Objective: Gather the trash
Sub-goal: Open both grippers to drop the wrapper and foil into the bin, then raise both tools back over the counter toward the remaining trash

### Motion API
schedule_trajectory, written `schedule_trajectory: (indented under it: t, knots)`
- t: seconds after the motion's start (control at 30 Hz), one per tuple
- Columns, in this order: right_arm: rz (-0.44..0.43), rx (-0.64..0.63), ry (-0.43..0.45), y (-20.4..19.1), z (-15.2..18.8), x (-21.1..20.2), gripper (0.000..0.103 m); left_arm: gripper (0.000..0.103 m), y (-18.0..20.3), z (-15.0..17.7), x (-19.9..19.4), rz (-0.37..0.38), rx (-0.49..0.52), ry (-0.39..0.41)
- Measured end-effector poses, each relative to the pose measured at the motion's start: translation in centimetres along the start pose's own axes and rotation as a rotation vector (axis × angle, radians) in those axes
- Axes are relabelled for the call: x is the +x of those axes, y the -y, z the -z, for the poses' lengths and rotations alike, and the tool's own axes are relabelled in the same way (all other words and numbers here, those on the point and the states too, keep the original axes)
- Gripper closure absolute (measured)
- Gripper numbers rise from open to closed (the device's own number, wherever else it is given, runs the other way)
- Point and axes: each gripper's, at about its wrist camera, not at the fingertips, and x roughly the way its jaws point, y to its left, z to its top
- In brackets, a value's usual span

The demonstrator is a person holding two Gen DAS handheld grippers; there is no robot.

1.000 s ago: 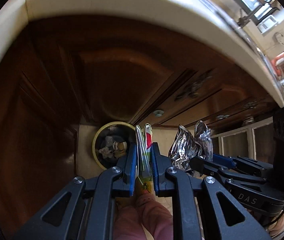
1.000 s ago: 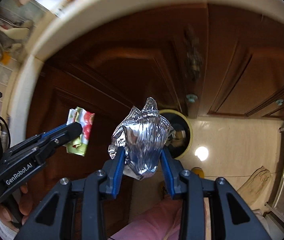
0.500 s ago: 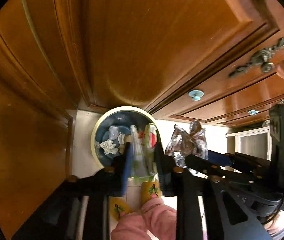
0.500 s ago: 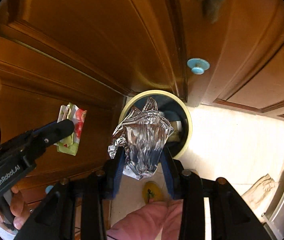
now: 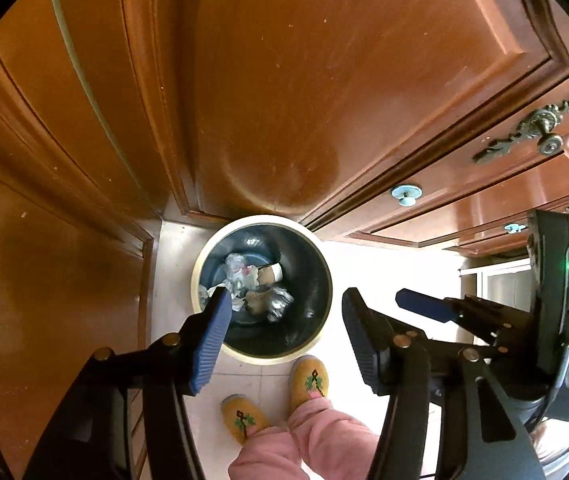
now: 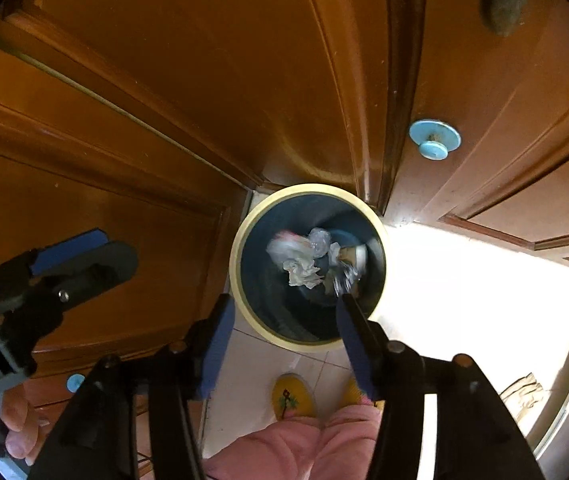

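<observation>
Both grippers are pointing steeply downward over a round dark-blue waste bin with a cream-coloured rim [image 5: 261, 219], which is standing on the pale tiled floor [image 5: 388, 264] in the corner formed by brown wooden cabinet doors [image 5: 284, 80].

The left gripper [image 5: 284, 312] is hanging above the bin with its blue-padded fingers [image 5: 210, 344] standing apart; the jaws have just been opening, and nothing is lying between them. In the left wrist view the left finger is overlapping the bin's near-left rim, while the right finger is sitting outside the rim on the right.

The right gripper [image 6: 284, 312] is likewise showing its fingers [image 6: 354, 340] spread; its jaws too have just been opening, and no item is being held between them. In the right wrist view the bin mouth is lying directly beyond the gap between the fingertips.

The trash is lying at the bottom of the bin: a heap of crumpled silver foil and white paper scraps [image 5: 250, 286], with a blurred pale piece [image 6: 290, 246] showing among them in the right wrist view. All of it is sitting well below the fingers and apart from them.

Below the bin, the person's yellow embroidered slippers [image 5: 310, 376] and pink trouser legs [image 5: 308, 440] are showing on the floor. A light-blue round knob [image 6: 434, 140] is protruding from a cabinet door just behind the bin. The person's left hand [image 6: 20, 424] is gripping the left gripper's handle at the lower-left edge of the right wrist view.
</observation>
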Motion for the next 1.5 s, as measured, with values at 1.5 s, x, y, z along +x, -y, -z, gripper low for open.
schedule_trajectory:
  t: [1.5]
  knots:
    - [0.021, -0.022, 0.505, -11.3, 1.2, -42.2, 0.039, 0.04, 11.4, -3.2, -41.0, 0.01, 0.277, 0.409]
